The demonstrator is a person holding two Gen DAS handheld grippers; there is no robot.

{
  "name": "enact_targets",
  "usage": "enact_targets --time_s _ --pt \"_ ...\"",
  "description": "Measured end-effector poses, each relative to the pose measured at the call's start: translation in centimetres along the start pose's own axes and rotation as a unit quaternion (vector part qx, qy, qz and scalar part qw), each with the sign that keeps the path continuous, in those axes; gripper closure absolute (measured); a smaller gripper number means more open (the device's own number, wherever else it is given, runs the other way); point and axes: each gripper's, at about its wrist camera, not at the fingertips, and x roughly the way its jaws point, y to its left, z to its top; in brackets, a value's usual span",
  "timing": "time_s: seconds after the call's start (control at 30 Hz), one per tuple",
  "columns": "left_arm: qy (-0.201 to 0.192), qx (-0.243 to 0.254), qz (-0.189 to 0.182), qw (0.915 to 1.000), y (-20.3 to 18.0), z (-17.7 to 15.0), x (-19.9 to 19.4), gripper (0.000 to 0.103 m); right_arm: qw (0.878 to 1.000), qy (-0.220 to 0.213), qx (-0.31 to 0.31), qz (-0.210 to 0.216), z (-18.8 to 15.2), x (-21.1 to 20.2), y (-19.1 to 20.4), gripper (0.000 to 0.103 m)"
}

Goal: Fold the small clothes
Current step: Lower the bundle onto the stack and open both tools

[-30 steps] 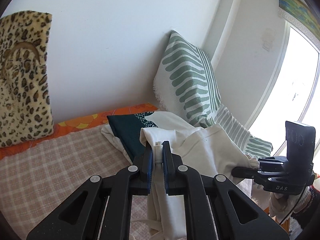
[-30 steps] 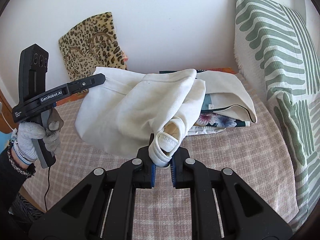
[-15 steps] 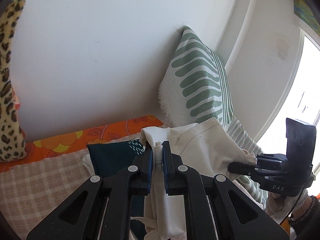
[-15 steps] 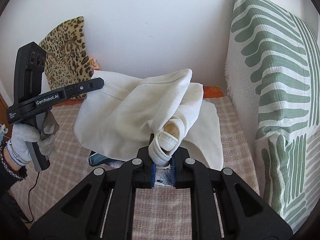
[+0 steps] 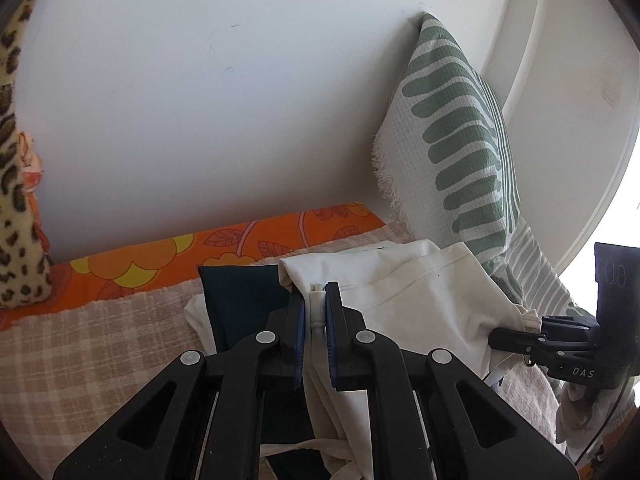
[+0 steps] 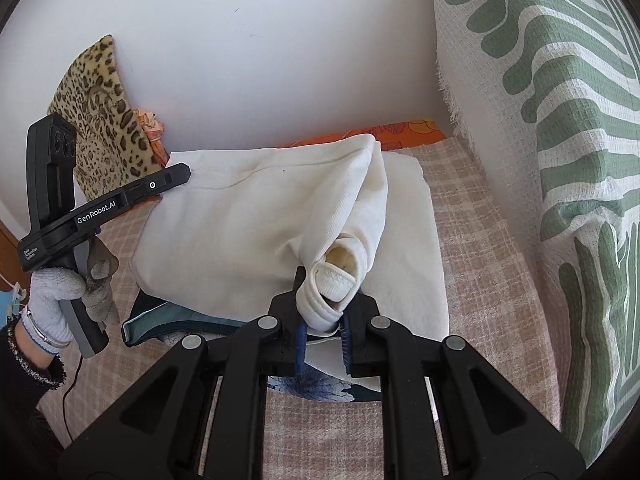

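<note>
A cream garment hangs stretched between my two grippers, low over a pile of clothes on the bed. My left gripper is shut on its hem; it shows at the left of the right wrist view. My right gripper is shut on a rolled cuff of the garment; it shows at the right of the left wrist view. Under the garment lie a dark teal cloth and a floral piece.
The bed has a beige checked cover and an orange flowered sheet along the white wall. A green striped pillow stands at the right corner. A leopard-print cushion leans on the wall at the left.
Both grippers have carried the cream garment forward and down over the clothes pile. The pile is now mostly hidden under the garment. Both grips are unchanged.
</note>
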Motion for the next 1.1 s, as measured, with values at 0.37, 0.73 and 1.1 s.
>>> enact_targets --time_s 0.37,0.73,1.1 --pt "0.0 0.009 0.052 0.9986 -0.3 0.2 0.2 0.091 0.999 -0.005 0.034 -0.023 -0.6 -1.3 -0.9 0.071" --pt "0.002 0.029 0.056 0.998 -0.8 0.2 -3.8 0.048 0.997 -0.047 0.034 -0.046 -0.5 -4.6 1.3 0.045" --pt "-0.015 0.045 0.04 0.9981 -2.1 -1.5 -11.8 0.034 0.994 -0.077 0.035 -0.068 -2.7 -8.9 5.5 0.027"
